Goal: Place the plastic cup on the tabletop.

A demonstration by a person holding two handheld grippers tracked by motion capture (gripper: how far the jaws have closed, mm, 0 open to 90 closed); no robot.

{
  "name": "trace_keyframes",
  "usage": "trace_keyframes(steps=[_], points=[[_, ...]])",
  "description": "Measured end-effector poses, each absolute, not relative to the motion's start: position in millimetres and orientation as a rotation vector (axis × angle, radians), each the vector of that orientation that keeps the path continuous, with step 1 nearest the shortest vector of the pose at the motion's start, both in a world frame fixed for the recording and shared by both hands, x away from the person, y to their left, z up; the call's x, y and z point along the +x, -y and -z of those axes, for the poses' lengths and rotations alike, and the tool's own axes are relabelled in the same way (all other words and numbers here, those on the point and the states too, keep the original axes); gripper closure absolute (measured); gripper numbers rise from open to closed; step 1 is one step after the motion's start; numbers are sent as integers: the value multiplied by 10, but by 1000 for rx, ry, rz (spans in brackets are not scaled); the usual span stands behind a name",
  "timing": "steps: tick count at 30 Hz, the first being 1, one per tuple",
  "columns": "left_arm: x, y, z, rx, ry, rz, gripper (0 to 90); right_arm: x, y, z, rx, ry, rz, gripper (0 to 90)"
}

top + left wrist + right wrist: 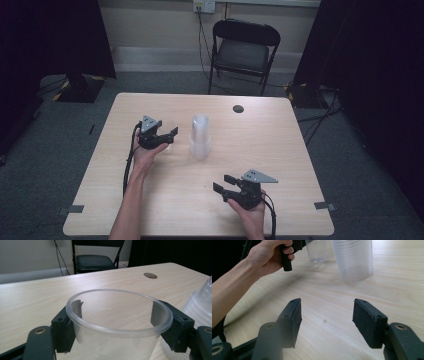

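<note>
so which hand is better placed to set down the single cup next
Left. The left gripper already has its fingers clamped on the clear cup, beside the cup stack. The right gripper hangs open and empty, nearer the table's front edge.

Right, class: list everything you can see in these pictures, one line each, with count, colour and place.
single cup: one, clear, gripped by the left gripper
stack of cups: one, clear, upside down mid-table
table: one, light wood, centre
hole: one, dark, far side of the tabletop
chair: one, black, beyond the table
wall socket: one, pale, on the wall
left gripper: one, black, beside the stack
right gripper: one, black, open, near edge
</note>
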State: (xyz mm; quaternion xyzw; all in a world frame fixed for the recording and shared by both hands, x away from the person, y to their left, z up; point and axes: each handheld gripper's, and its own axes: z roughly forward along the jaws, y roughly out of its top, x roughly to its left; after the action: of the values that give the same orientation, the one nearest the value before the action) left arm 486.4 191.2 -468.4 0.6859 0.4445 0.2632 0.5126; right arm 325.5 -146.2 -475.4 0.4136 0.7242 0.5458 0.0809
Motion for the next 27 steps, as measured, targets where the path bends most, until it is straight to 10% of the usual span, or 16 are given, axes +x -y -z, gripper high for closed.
trace_keyframes(steps=[27], points=[[4839, -1902, 4774, 1778, -1071, -540, 218, 3268, 1486, 4763, 1256, -2167, -1638, 400]])
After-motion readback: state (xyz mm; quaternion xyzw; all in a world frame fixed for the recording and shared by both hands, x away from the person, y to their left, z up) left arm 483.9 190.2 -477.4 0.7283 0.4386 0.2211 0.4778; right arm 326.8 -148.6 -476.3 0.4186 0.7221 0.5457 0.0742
